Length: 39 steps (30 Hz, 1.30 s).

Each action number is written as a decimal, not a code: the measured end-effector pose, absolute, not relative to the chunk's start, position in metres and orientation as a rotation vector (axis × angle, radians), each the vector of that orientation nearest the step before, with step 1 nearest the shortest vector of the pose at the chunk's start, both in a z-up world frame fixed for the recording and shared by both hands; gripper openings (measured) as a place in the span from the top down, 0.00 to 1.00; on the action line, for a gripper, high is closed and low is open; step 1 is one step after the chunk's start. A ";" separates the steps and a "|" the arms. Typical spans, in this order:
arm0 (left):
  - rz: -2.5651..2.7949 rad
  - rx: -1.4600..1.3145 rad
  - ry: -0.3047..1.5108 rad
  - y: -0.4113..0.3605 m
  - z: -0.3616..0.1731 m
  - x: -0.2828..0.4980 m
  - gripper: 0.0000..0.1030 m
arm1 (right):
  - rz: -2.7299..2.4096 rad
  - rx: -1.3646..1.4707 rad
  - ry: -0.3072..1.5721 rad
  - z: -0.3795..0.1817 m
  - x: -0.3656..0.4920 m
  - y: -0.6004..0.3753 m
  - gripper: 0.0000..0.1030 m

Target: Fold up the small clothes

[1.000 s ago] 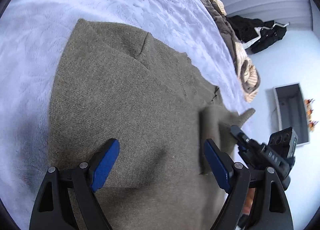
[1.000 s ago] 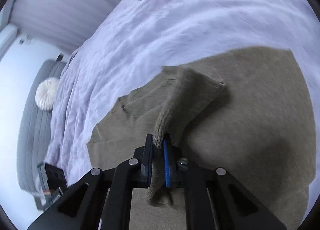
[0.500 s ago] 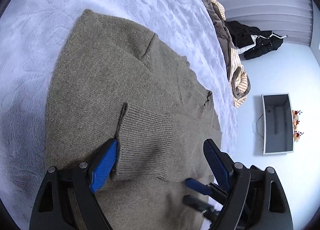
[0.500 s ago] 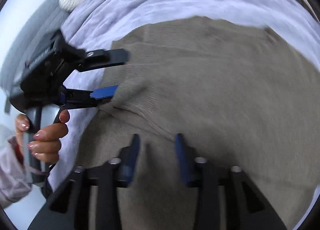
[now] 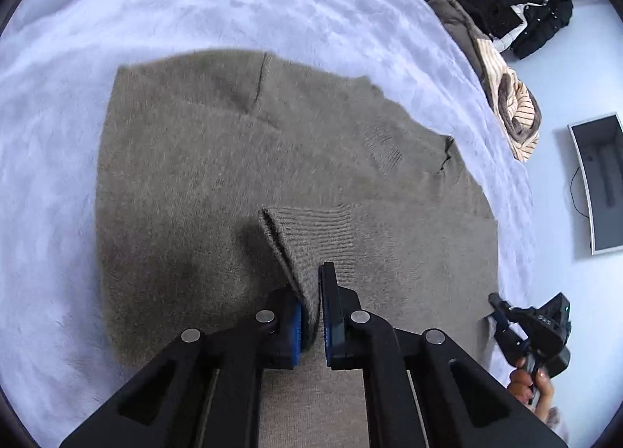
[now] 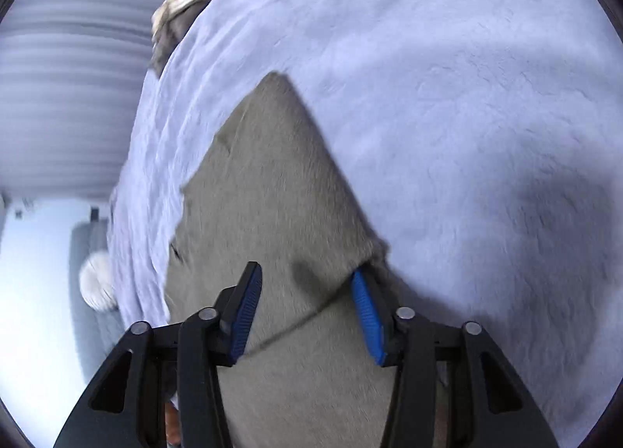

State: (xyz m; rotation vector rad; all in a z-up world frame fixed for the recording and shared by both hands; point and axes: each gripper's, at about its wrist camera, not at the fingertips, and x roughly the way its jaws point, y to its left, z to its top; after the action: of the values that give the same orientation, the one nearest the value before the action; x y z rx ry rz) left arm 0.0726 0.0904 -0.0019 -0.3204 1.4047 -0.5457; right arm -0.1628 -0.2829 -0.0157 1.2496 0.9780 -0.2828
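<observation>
An olive-brown knit sweater [image 5: 218, 159] lies flat on the pale lavender bedspread [image 5: 194, 0]. One sleeve is folded across its body, ribbed cuff [image 5: 311, 230] uppermost. My left gripper [image 5: 309, 315] is shut on that cuff and lifts its edge slightly. My right gripper [image 6: 307, 311] is open over an edge of the sweater [image 6: 272, 183], its right pad at the fabric's rim. It also shows in the left wrist view [image 5: 529, 331], off the sweater's right side, held by a hand.
A pile of striped and brown clothes [image 5: 506, 97] lies at the bed's far edge, dark garments [image 5: 518, 19] beyond it. A grey tray [image 5: 599, 179] sits off the bed to the right. A grey couch with a white round cushion [image 6: 95, 284] stands beside the bed.
My right gripper let go of the sleeve, opened and moved away to the sweater's edge. My left gripper, open before, closed on the sleeve's ribbed cuff.
</observation>
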 end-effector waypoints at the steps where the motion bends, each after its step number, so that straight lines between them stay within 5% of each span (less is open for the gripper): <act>1: -0.549 -0.309 1.380 0.091 0.005 0.071 0.91 | -0.282 1.204 0.984 -0.011 -0.157 -0.281 0.94; 6: -0.489 -0.195 1.389 0.094 -0.004 0.065 0.91 | -0.253 0.960 1.050 0.003 -0.160 -0.297 0.94; 12: -0.431 -0.154 1.369 0.104 -0.007 0.060 0.91 | -0.241 0.986 1.078 -0.019 -0.171 -0.309 0.94; 20: -0.349 -0.013 1.353 0.113 0.009 0.046 0.90 | -0.252 0.921 1.102 0.002 -0.187 -0.302 0.80; 22: -0.346 -0.001 1.352 0.115 0.011 0.043 0.72 | -0.274 0.929 1.095 0.003 -0.192 -0.306 0.60; 23: -0.339 -0.008 1.343 0.118 0.014 0.043 0.31 | -0.286 0.940 1.088 0.002 -0.194 -0.309 0.58; 24: -0.323 -0.011 1.314 0.118 0.017 0.040 0.10 | -0.293 0.955 1.081 0.001 -0.196 -0.312 0.58; 39: -0.246 0.049 1.365 0.112 0.006 0.023 0.10 | -0.412 0.776 1.179 0.008 -0.190 -0.300 0.62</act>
State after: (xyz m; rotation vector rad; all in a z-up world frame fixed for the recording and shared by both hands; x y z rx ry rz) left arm 0.0232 0.1117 0.0064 0.0492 1.3649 -0.2458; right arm -0.1897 -0.3002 0.0076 0.7761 1.1786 -0.4123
